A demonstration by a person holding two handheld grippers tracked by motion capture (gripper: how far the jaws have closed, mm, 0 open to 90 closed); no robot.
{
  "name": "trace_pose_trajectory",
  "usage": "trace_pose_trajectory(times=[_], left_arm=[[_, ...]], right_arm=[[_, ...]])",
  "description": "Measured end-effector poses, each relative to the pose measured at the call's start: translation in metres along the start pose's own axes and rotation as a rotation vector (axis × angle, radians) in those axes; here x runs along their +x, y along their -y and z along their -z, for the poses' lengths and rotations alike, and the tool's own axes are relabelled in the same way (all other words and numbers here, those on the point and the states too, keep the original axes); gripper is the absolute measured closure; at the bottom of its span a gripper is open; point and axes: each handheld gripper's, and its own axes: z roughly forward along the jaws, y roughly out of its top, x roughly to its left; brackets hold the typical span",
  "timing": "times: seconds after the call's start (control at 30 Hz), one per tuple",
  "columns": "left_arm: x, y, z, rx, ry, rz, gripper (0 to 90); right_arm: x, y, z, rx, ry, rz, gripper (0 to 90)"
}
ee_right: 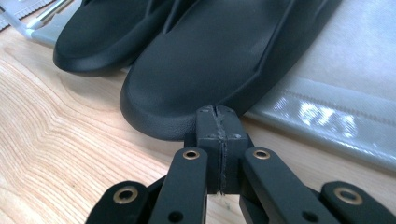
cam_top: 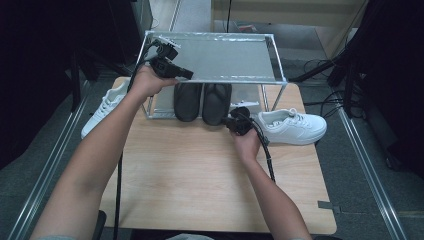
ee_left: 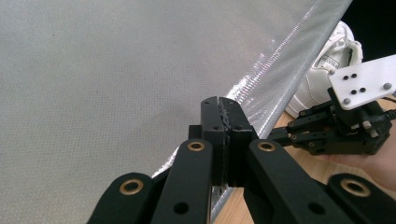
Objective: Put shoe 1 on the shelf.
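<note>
We've got the right gripper at the heel of the right-hand black slipper, jaws fully closed w/ nothing between them; in the right gripper view the closed tips sit right at the heel edge, touching or just short, can't tell which. The pair sits toe-in on the lower shelf of the metal shoe rack, heels hanging out over the wooden table; the other black slipper lies just beside it, on its left in the high view.

The left gripper is also closed, empty, hovering at the front edge of the rack's top shelf.

Step looks like nudging the slipper further in. To do it well, we'd keep the tips low and centred on the heel, push straight along the sole so it doesn't twist into its neighbour, and go slow so the rack doesn't shift.

Two white sneakers wait: one right of the rack, one left.

Writing: the tongue label on the sneaker in the left gripper view has print, too small to read. No brand legible on the slippers.
</note>
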Motion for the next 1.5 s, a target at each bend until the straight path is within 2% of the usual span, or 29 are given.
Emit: trace_pose_trajectory(times=[0.17, 0.33, 0.47, 0.6, 0.77, 0.9, 1.1, 1.17, 1.27, 1.37, 1.5], left_arm=[[0.0, 0.001, 0.0, -0.006, 0.003, 0.005, 90.0], [0.004, 0.004, 0.0, -0.027, 0.025, 0.028, 90.0], [0.002, 0.004, 0.0, -0.034, 0.014, 0.036, 90.0], [-0.004, 0.002, 0.002, -0.022, -0.025, 0.011, 84.8], [-0.007, -0.001, 0.008, -0.009, 0.007, 0.038, 77.7], [-0.02, -0.002, 0.016, 0.011, 0.021, -0.01, 72.5], [-0.033, 0.002, 0.03, -0.003, 0.037, -0.044, 67.5], [-0.036, 0.006, 0.035, -0.013, 0.044, -0.043, 66.7], [-0.038, 0.012, 0.038, 0.0, 0.055, -0.04, 62.7], [-0.041, 0.02, 0.039, -0.004, 0.059, -0.037, 59.1], [-0.045, 0.031, 0.042, -0.02, 0.065, -0.042, 55.7]], right_arm=[[0.003, -0.004, -0.005, -0.006, -0.004, -0.008, 90.0], [0.002, -0.002, -0.003, -0.006, -0.037, -0.041, 90.0], [0.008, -0.001, 0.007, -0.011, -0.06, 0.002, 89.9], [0.015, 0.002, 0.019, -0.007, -0.115, 0.047, 86.8], [0.021, 0.008, 0.037, 0.002, -0.165, 0.073, 81.1], [0.02, 0.014, 0.052, -0.012, -0.202, 0.087, 75.3], [0.014, 0.021, 0.077, -0.035, -0.218, 0.099, 70.9], [0.012, 0.024, 0.085, -0.049, -0.219, 0.107, 69.4], [0.01, 0.029, 0.095, -0.066, -0.227, 0.105, 67.4], [0.006, 0.037, 0.102, -0.087, -0.216, 0.089, 66.7], [0.001, 0.046, 0.108, -0.072, -0.206, 0.077, 64.9]])
